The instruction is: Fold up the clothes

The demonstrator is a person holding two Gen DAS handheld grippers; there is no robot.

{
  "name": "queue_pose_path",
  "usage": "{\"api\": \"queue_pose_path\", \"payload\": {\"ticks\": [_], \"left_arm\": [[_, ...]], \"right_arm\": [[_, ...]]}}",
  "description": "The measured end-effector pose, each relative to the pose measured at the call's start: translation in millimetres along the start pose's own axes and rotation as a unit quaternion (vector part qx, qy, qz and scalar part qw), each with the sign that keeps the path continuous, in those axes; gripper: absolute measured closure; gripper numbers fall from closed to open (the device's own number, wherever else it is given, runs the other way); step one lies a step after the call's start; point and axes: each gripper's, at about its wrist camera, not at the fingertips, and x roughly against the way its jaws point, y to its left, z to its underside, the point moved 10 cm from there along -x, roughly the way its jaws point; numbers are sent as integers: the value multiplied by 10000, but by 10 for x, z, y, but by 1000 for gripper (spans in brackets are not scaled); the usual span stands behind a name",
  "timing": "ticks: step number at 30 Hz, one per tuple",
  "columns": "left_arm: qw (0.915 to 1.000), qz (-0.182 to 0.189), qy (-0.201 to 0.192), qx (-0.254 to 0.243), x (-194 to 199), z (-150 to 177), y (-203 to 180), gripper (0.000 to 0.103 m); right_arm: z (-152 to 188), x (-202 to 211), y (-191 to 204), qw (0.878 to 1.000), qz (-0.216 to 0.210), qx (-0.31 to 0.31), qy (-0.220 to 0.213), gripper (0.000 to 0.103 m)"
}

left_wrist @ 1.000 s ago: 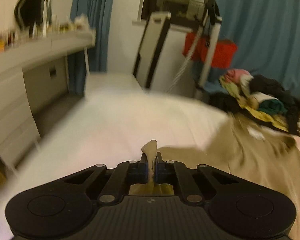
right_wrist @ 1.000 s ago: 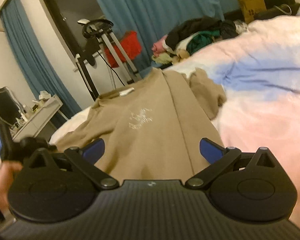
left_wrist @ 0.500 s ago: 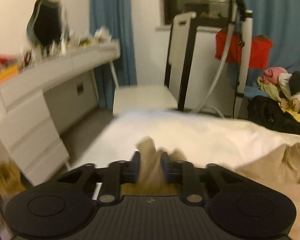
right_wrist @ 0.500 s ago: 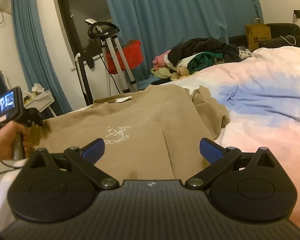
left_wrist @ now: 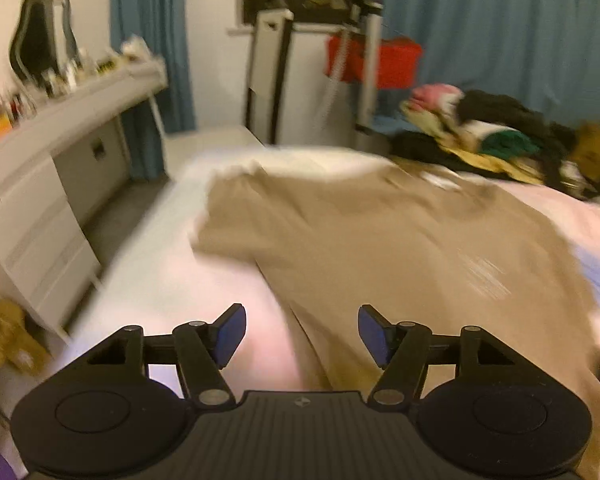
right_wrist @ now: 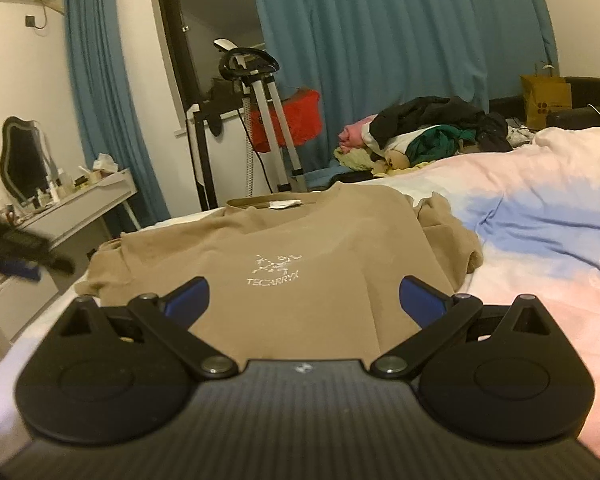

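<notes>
Left view motion-blurred, tan sweatshirt [right_wrist: 300, 256] flat on bed [right_wrist: 540, 240], left hand-held gripper [left_wrist: 301, 334] jaws just opened, sleeve released, right hand-held gripper [right_wrist: 304, 298] wide apart, empty, above the sweatshirt's hem

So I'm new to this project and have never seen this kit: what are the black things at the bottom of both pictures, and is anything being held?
Those are handheld tools, one in each of a person's hands, each with a camera looking forward along its two blue-padded fingers. One picture is taken from the left gripper, the other from the right gripper. Both look over a bed on which a tan sweatshirt lies spread out, logo up, one sleeve bunched at its side. A heap of other clothes sits further back. Nothing is held: the left gripper's jaws have just been opening with no cloth between them, and the right gripper is open too.
</notes>
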Motion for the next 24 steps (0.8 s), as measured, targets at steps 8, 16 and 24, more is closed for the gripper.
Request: {"api": "queue_pose_path", "payload": {"ticks": [8, 16, 24], "left_arm": [[9901, 1100, 871, -15, 698, 1371, -696, 38], [9830, 994, 1323, -802, 780, 2114, -1014, 36], [9836, 883, 1363, -789, 806, 2265, -947, 91]], "right_arm": [[-174, 508, -54, 9996, 65, 91, -246, 0], [-104, 975, -130, 9994, 189, 245, -130, 0], [-47, 1026, -90, 9994, 107, 334, -36, 0]]}}
